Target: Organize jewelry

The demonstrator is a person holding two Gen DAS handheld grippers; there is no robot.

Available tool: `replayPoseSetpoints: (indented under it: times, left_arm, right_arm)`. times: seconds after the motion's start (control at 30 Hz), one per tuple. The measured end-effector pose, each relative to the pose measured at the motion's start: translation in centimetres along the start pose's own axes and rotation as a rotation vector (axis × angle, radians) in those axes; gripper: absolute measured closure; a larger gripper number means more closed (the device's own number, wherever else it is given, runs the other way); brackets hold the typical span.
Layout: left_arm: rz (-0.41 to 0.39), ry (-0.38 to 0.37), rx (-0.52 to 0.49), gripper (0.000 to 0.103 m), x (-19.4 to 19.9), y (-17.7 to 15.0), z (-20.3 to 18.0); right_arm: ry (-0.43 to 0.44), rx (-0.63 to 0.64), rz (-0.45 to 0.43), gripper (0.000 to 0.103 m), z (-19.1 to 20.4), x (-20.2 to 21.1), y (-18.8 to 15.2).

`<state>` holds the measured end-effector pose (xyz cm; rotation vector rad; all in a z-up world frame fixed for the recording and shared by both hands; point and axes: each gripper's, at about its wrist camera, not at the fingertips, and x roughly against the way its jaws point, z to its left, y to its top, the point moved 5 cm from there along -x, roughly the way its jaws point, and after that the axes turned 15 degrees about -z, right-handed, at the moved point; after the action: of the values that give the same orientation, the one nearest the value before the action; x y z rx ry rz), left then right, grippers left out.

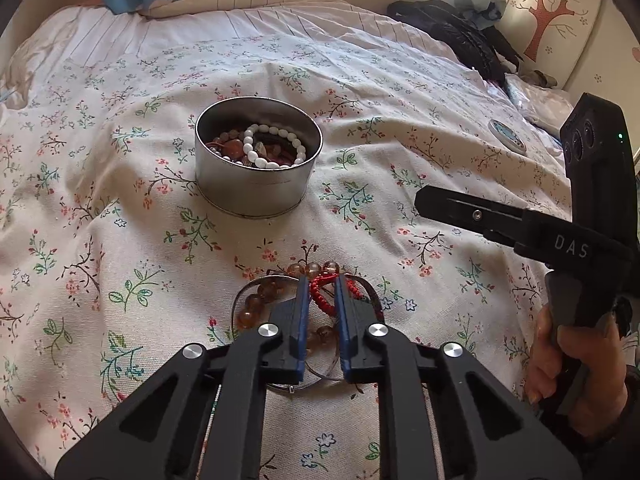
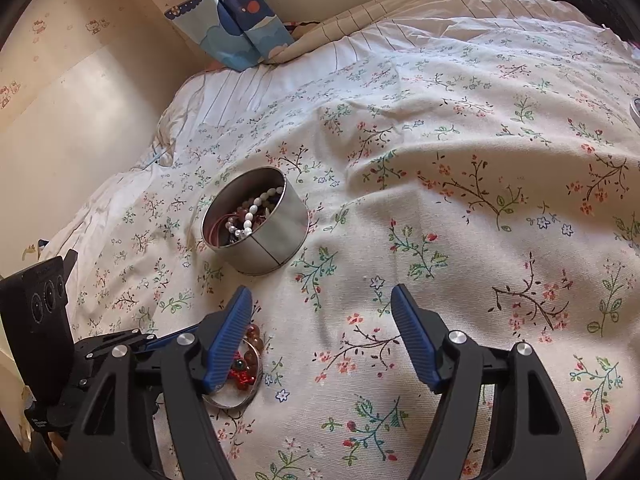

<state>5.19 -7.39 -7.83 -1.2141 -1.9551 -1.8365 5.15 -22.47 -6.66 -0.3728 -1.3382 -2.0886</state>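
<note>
Bracelet pinch on the bedspread, tangle risk ahead

Left gripper (image 1: 322, 280) down over a small heap of jewelry on the floral bedspread (image 1: 120, 184), toward its near edge. Jaws drawn almost together and clamped on the red braided cord bracelet (image 1: 320, 294), with nothing else visibly pinched. Amber bead bracelet (image 1: 256, 300) and thin silver bangle (image 2: 236, 400) lay tangled around the same spot, touching the cord. Round tin (image 1: 256, 184), already holding a white pearl bracelet (image 1: 260, 148) and other pieces, stood farther toward the middle of the bed. Right gripper (image 2: 320, 308) hung just beside the heap, jaws wide apart and empty. Judged risks: could drag the beads or bangle up with the cord and drop them short of the tin; thin cord could slip from the pads; soft cloth could bunch underneath.
</note>
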Motion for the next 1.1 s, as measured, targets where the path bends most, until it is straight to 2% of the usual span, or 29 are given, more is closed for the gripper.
replayPoseSetpoints:
  times: [0.07,0.27,0.37,0.47,0.63,0.73,0.8,0.87,0.93,1.1]
  left_arm:
    - [-0.013,-0.004,-0.001,0.098,0.3,0.2,-0.1]
    - [-0.116,-0.001,0.067,0.098,2.1,1.8,1.2]
    - [-0.159,0.007,0.116,0.098,2.8,2.5,2.3]
    - [-0.169,0.011,0.133,0.098,3.0,2.7,2.7]
    - [-0.172,0.020,0.116,0.098,2.9,2.8,2.6]
    - [-0.173,0.023,0.119,0.098,2.9,2.7,2.7]
    - [-0.170,0.024,0.120,0.098,2.9,2.7,2.8]
    - [-0.170,0.026,0.117,0.098,2.9,2.7,2.8]
    - [-0.170,0.030,0.115,0.098,2.9,2.6,2.8]
    - [-0.174,0.038,0.122,0.098,3.0,2.7,3.1]
  right_arm:
    - [0.000,0.014,0.013,0.033,0.2,-0.2,-0.2]
    - [0.001,0.086,0.068,0.033,1.3,-0.8,-1.6]
    - [0.033,0.136,0.085,0.033,2.6,-0.8,-2.3]
    - [0.069,0.204,0.115,0.034,4.2,-1.0,-3.2]
    - [0.101,0.262,0.155,0.056,5.6,-1.5,-4.2]
    - [0.112,0.264,0.171,0.063,5.7,-1.7,-4.5]
    - [0.117,0.272,0.189,0.063,5.8,-1.9,-4.8]
    - [0.117,0.298,0.216,0.070,6.1,-2.2,-5.4]
    - [0.115,0.322,0.226,0.088,6.5,-2.3,-5.8]
    - [0.116,0.276,0.200,0.096,5.9,-1.7,-5.2]
